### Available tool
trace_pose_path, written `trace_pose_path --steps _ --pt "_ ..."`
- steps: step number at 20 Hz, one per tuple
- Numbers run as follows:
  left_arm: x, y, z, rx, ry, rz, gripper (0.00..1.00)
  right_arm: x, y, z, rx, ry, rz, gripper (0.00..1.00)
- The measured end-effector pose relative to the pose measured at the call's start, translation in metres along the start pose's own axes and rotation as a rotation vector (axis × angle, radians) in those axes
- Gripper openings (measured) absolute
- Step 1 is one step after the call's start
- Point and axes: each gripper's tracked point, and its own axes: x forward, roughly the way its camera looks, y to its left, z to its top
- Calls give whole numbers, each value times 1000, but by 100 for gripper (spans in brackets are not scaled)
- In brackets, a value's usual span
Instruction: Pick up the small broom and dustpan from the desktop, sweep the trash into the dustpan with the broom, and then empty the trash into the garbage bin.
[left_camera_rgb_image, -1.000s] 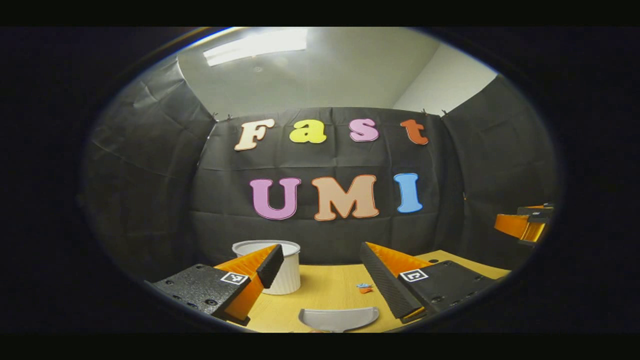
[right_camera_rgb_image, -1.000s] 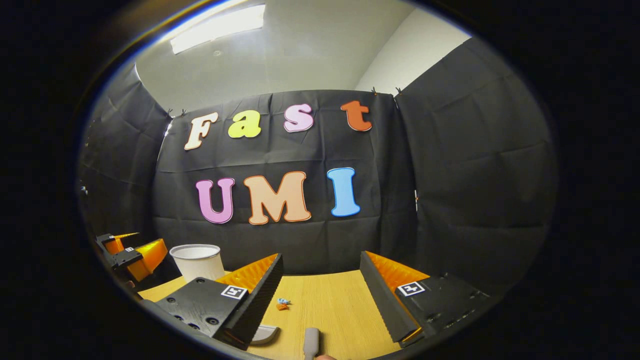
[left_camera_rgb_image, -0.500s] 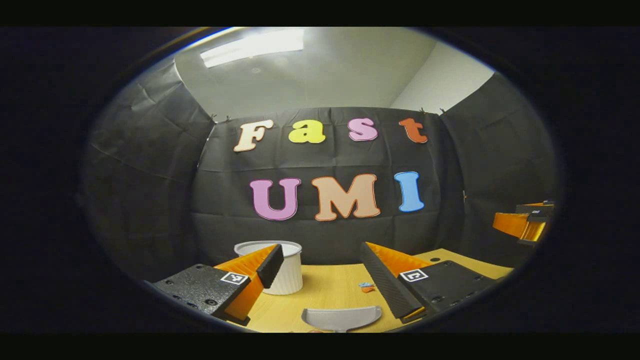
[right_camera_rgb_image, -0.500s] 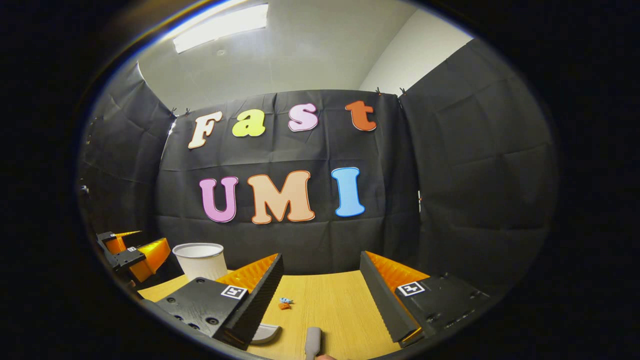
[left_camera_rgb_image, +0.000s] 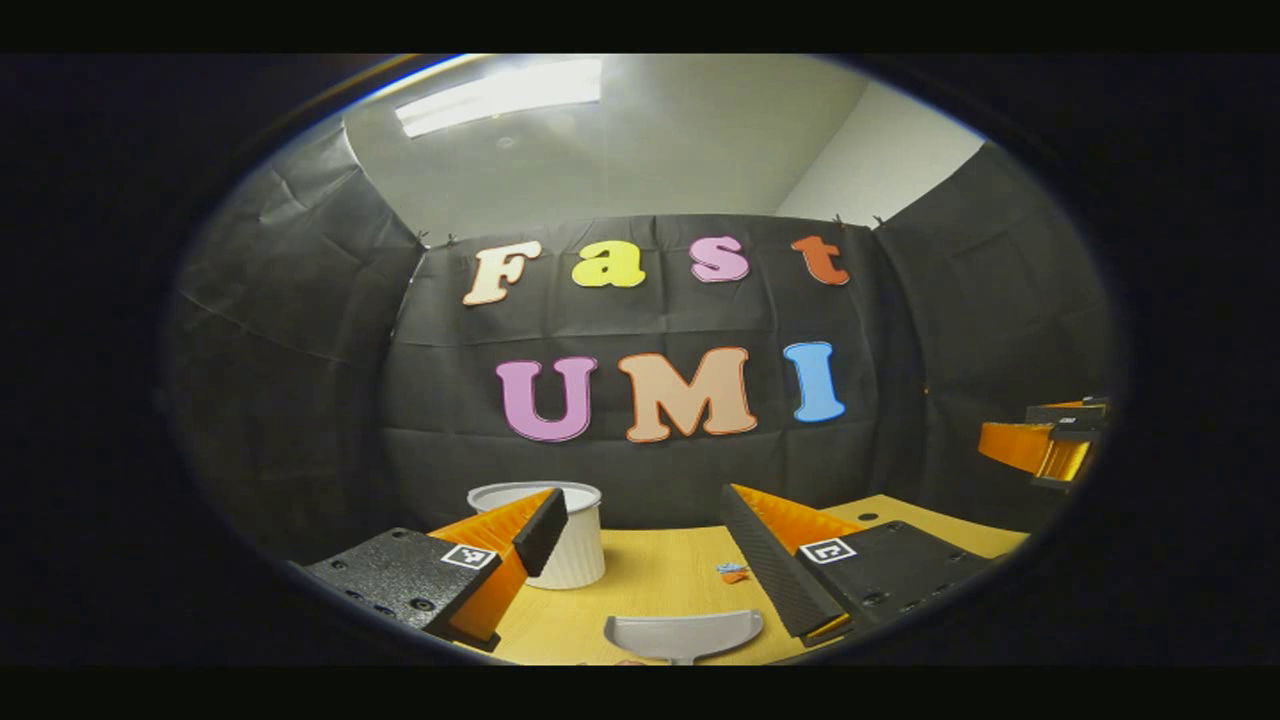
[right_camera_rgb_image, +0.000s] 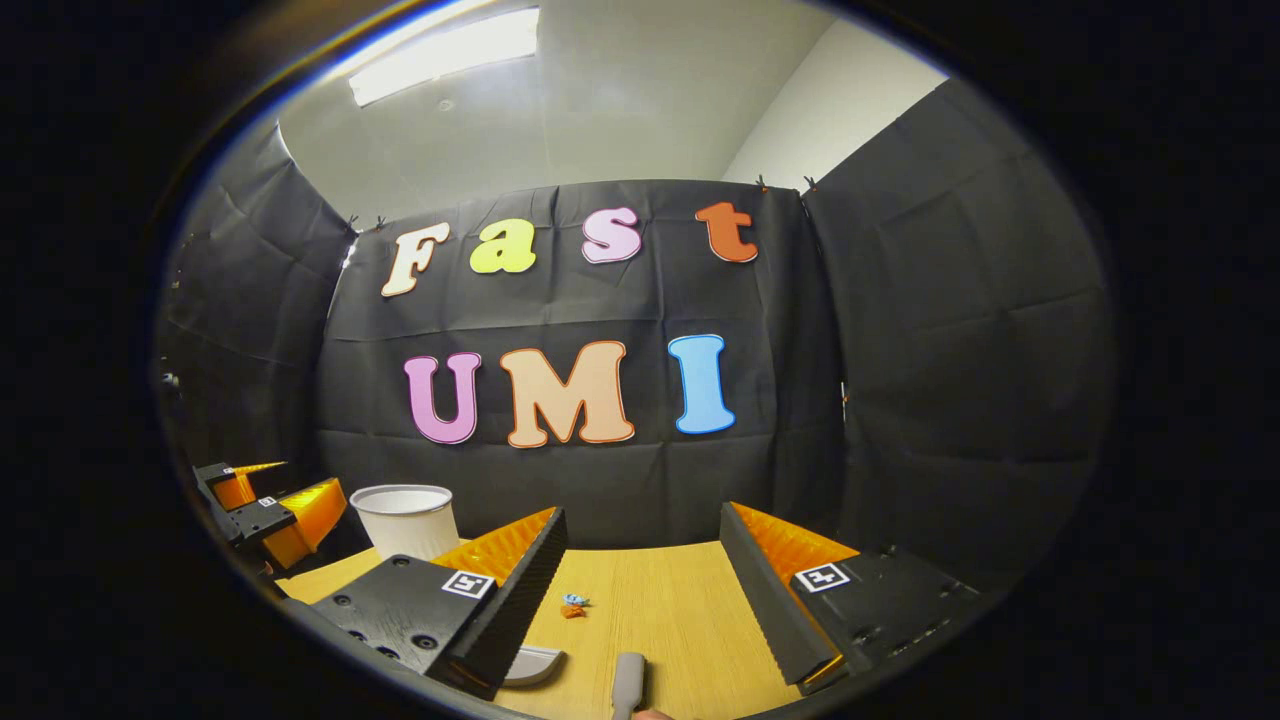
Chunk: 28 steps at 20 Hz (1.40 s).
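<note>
Two hand-held grippers: both are held above the near edge of the worktop (right_camera_rgb_image: 680, 600), jaws spread wide and nothing gripped.
Left hand-held gripper (left_camera_rgb_image: 640, 545): it is pointed at the grey dustpan (left_camera_rgb_image: 683, 634), which lies flat on the worktop just below and between its fingers.
Right hand-held gripper (right_camera_rgb_image: 640, 560): the grey broom handle (right_camera_rgb_image: 628, 692) is seen low between its fingers, end-on, lying on the worktop.
Trash (right_camera_rgb_image: 573, 604): small orange and blue scraps are found mid-worktop, beyond both tools.
Garbage bin (left_camera_rgb_image: 570, 540): a white ribbed bin is stood upright at the far left, well apart from the scraps.
Step in hand: the approach for pick-up is judged barely begun.
Doing it well: each hand-held gripper should be lowered until its tool's handle is centred between the fingers, then closed squarely; the dustpan's handle cannot be made out, so its grasp point is uncertain.
</note>
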Motion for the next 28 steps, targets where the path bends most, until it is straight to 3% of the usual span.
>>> trace_pose_path --steps 9,10,11,14,15,16,28 --pt "2 0 -11 2 31 -12 94 2 4 -10 -11 22 6 92" --pt "2 -1 -17 1 47 -16 99 2 4 -15 -10 35 9 92" --pt "2 -2 -21 -1 60 -20 94 3 6 -18 -8 46 12 92" --pt "2 -3 -39 -7 107 -33 94 3 6 -32 -4 80 14 92" --pt "2 -5 -47 -9 128 -42 99 4 6 -40 -7 98 14 92" --pt "2 -7 -53 -11 144 -47 94 5 6 -46 -8 115 14 93" --pt "-35 -25 -201 2 514 -123 95 -18 14 -198 -85 492 71 93"
